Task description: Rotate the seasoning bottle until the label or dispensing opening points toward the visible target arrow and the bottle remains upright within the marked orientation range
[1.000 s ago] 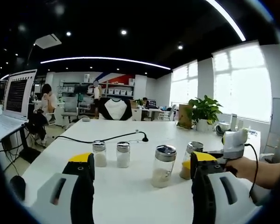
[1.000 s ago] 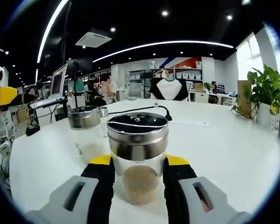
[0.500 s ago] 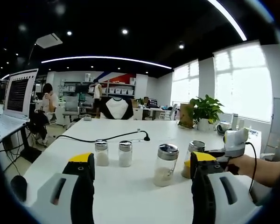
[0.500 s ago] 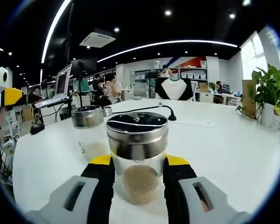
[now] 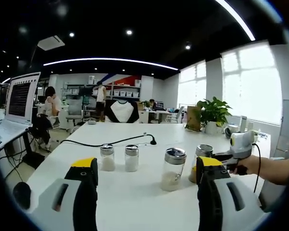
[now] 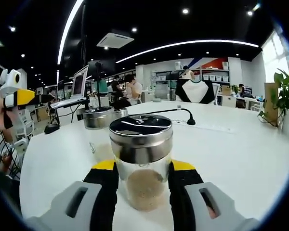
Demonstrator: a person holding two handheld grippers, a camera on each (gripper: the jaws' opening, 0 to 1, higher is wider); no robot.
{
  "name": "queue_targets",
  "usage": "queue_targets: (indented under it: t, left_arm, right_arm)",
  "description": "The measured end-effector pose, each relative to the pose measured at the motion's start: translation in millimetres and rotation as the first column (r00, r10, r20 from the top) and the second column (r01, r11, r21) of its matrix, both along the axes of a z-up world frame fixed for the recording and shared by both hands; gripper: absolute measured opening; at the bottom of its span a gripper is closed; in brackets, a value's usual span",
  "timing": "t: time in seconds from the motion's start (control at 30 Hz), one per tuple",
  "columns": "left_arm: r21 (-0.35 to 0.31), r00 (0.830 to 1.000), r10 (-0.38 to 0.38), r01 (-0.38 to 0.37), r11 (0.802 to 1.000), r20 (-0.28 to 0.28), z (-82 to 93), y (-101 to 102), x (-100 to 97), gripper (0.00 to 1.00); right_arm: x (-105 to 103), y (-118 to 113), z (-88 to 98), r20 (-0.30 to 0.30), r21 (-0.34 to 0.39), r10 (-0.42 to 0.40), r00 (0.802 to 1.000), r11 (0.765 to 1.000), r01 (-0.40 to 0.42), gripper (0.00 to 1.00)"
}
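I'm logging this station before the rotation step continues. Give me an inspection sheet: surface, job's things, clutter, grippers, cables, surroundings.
Surface: white table, no arrow marking seen.
Job's things: seasoning bottle, upright, steel cap, tan powder, between the right hand-held gripper jaws. Three other shakers stand upright in a row.
Clutter: potted plant; laptop on a stand beside the table.
Grippers: right shut on the bottle; left hand-held gripper open, holding nothing.
Cables: black cable across the table.
Surroundings: open office, seated person, windows.
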State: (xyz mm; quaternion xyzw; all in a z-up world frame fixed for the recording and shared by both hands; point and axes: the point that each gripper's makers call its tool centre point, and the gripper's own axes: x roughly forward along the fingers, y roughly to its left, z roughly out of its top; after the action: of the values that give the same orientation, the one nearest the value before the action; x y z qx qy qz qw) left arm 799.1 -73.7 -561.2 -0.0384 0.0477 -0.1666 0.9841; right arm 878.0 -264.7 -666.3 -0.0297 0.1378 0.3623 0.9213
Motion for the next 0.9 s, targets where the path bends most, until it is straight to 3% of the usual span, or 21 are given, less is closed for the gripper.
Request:
queue_targets:
  t: [0.2,0.9]
  left_arm:
    - [0.028,1.000,0.010,-0.010,1.000,0.001,0.1,3.5,0.9,0.89]
    - [0.018,1.000,0.015,-0.015,1.000,-0.002,0.8,6.3,-1.6,0.89]
  right_arm:
    - [-2.5,2.8,-0.7,-0.007,0.013,0.053,0.999,0.999,-0.053,0.40]
    - [-7.6,4.3,-7.5,-0.052,0.008,0.205,0.977,0.979,-0.205,0.40]
